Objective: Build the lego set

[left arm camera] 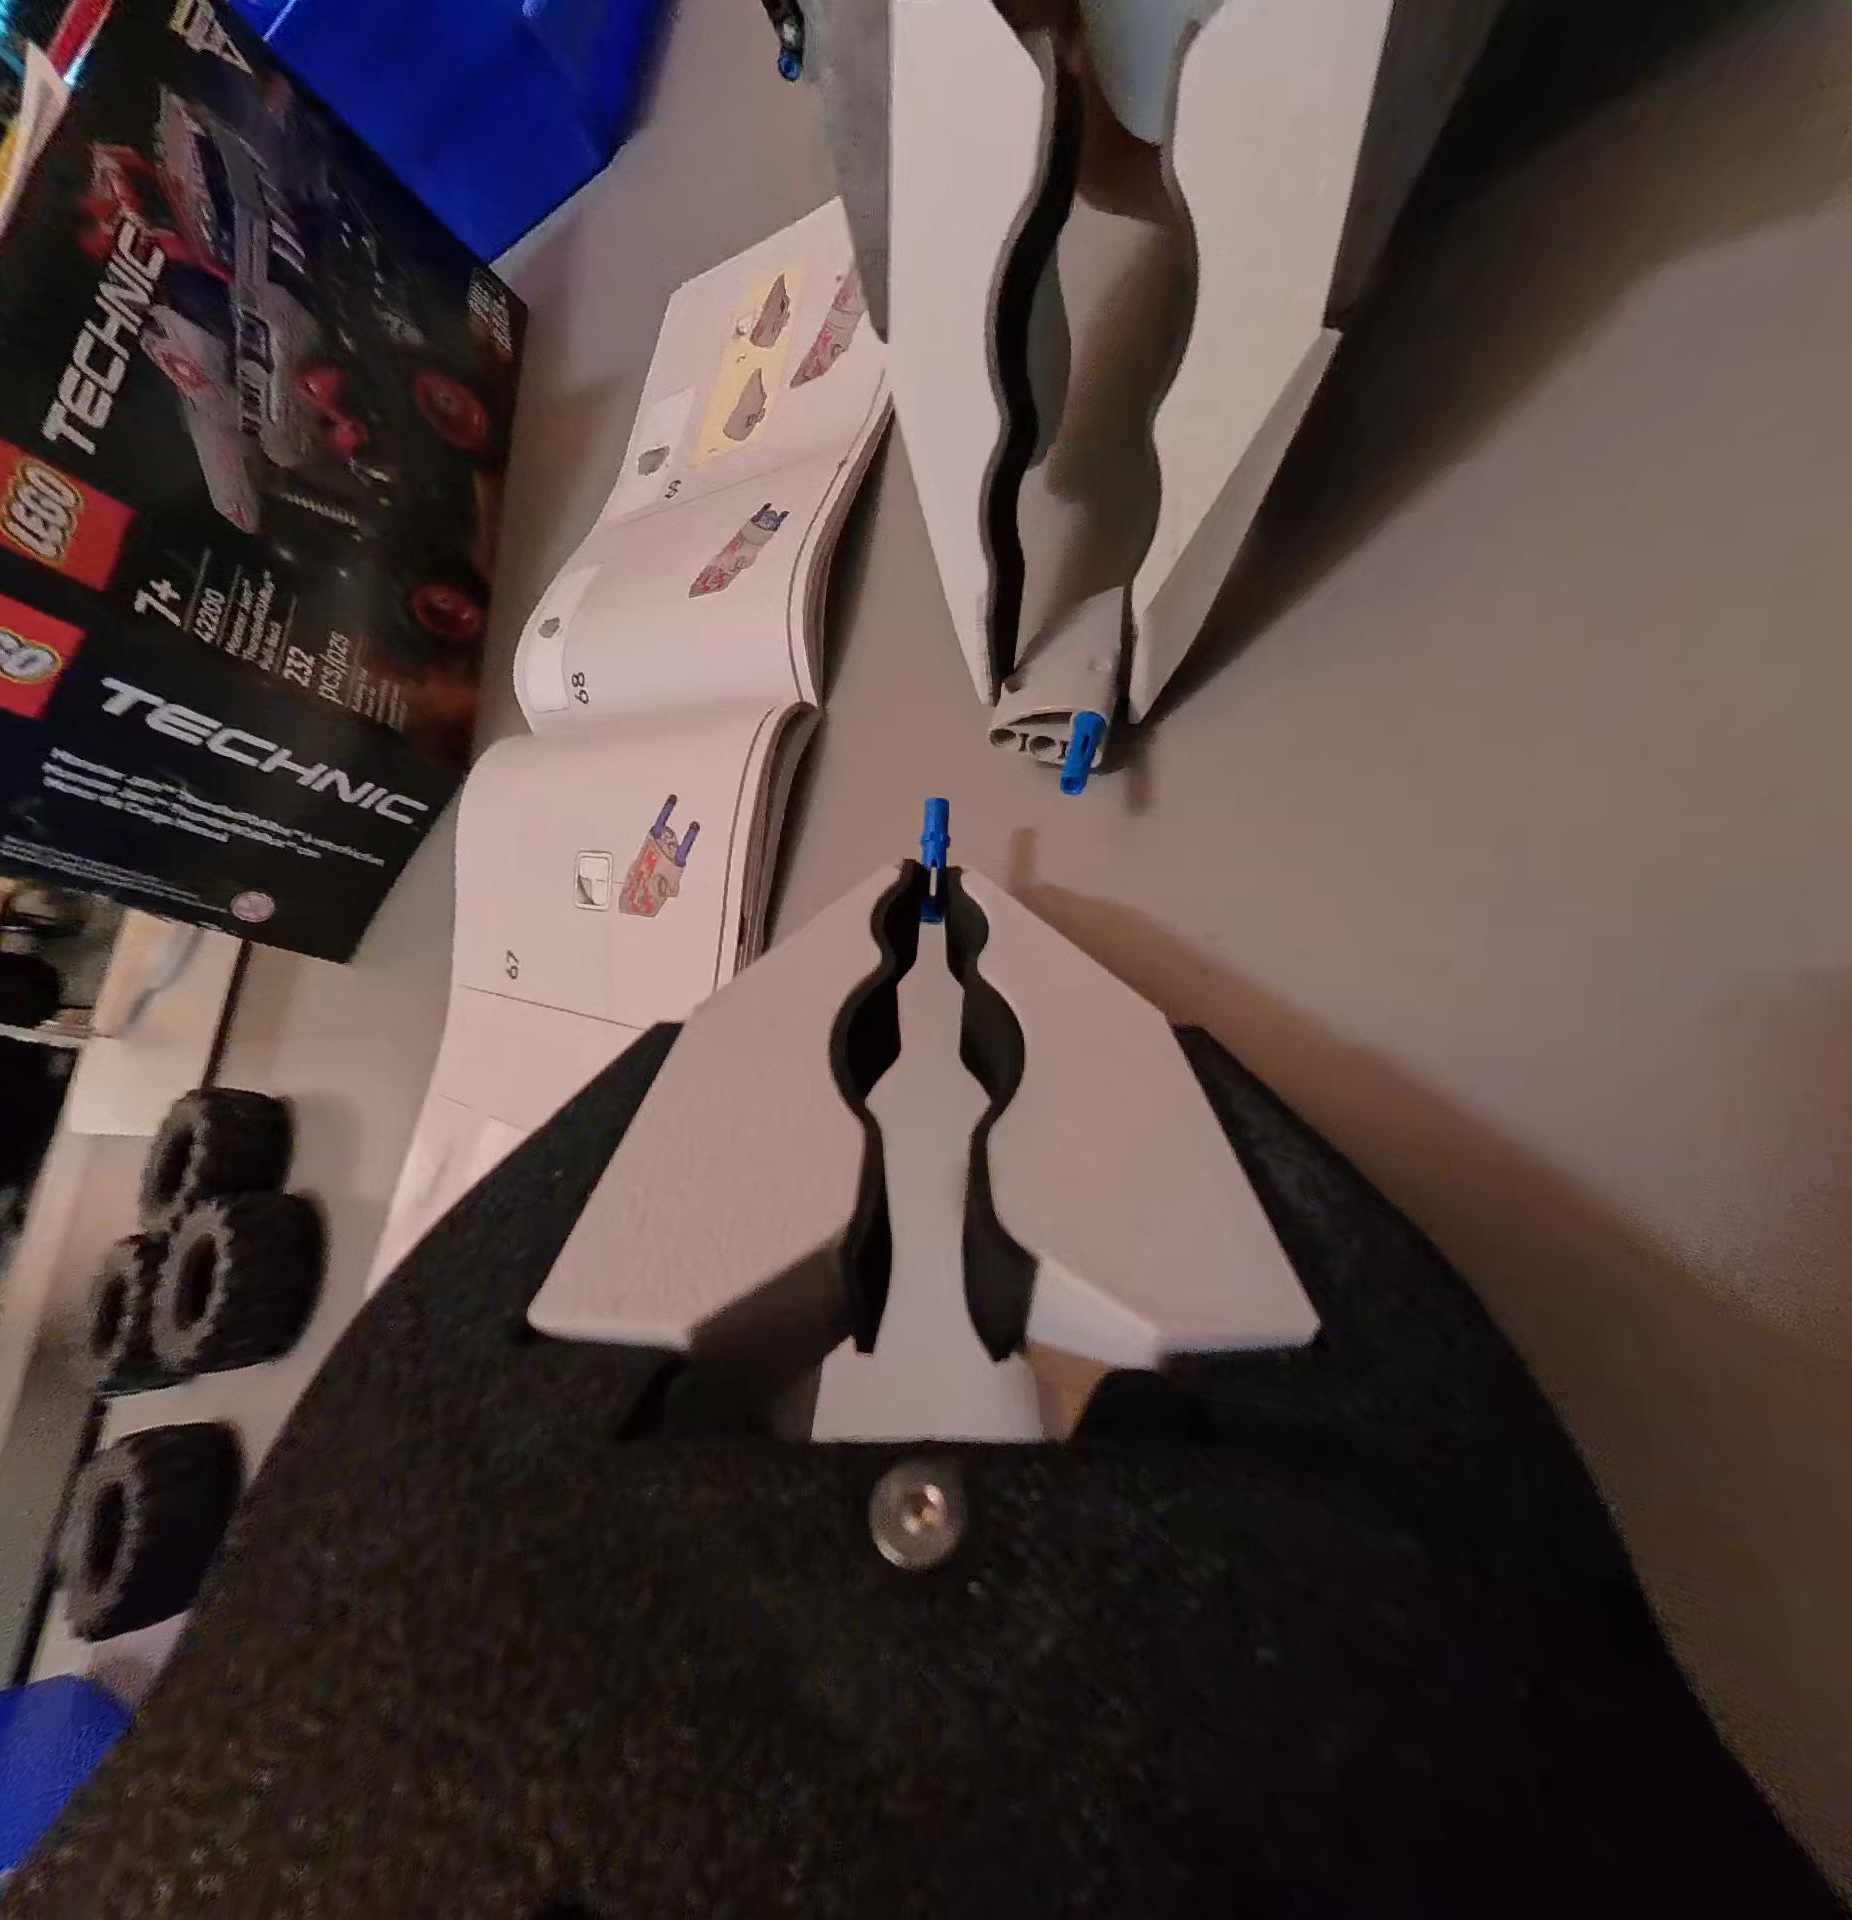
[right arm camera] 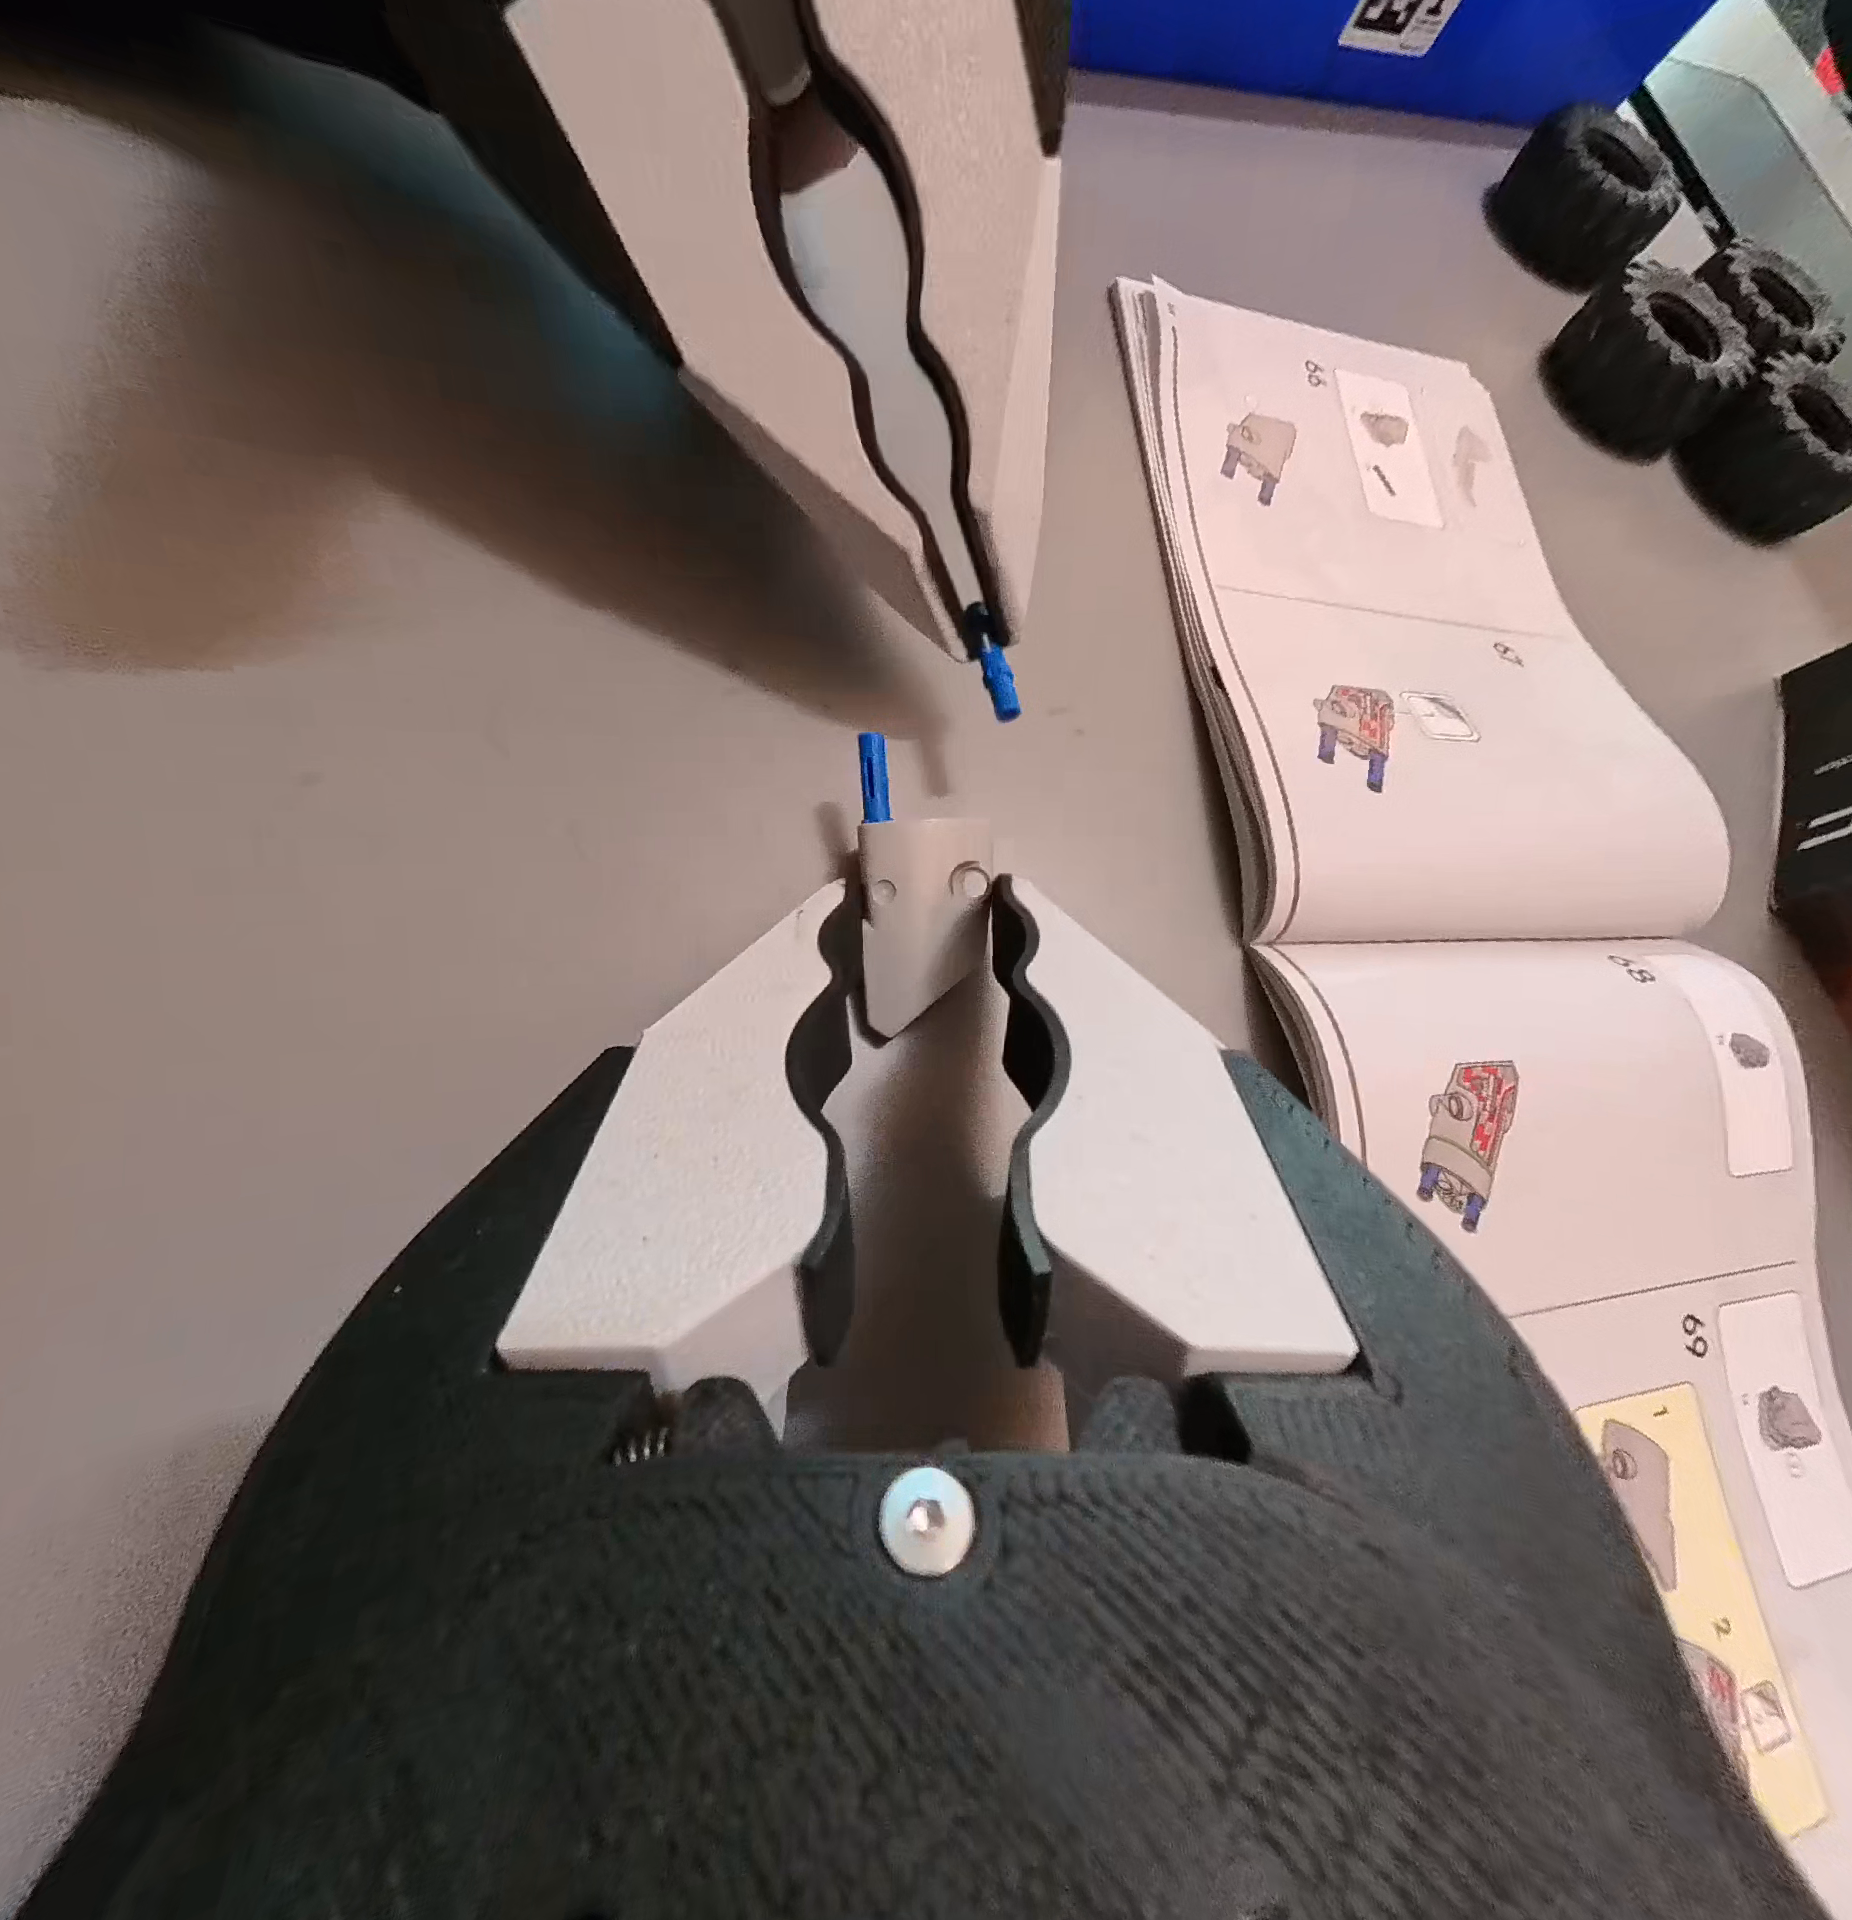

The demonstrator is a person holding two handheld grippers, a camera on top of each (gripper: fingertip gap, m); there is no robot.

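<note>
Here left gripper [left arm camera: 934, 871] pinches blue pin [left arm camera: 933, 831] | right gripper [right arm camera: 927, 894] clamps grey panel [right arm camera: 922, 925] | box [left arm camera: 205, 468] left-view only

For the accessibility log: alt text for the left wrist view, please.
The left gripper pinches a blue pin, aimed at the grey piece held by the right gripper. An open instruction booklet lies beside them on the table.

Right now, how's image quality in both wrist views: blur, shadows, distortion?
Left wrist view: fisheye bends the instruction booklet; black tires at the edge are soft; the left gripper and its blue pin are sharp.
Right wrist view: a broad dark shadow lies over the table; the right gripper and grey piece are crisp; no glare.
</note>
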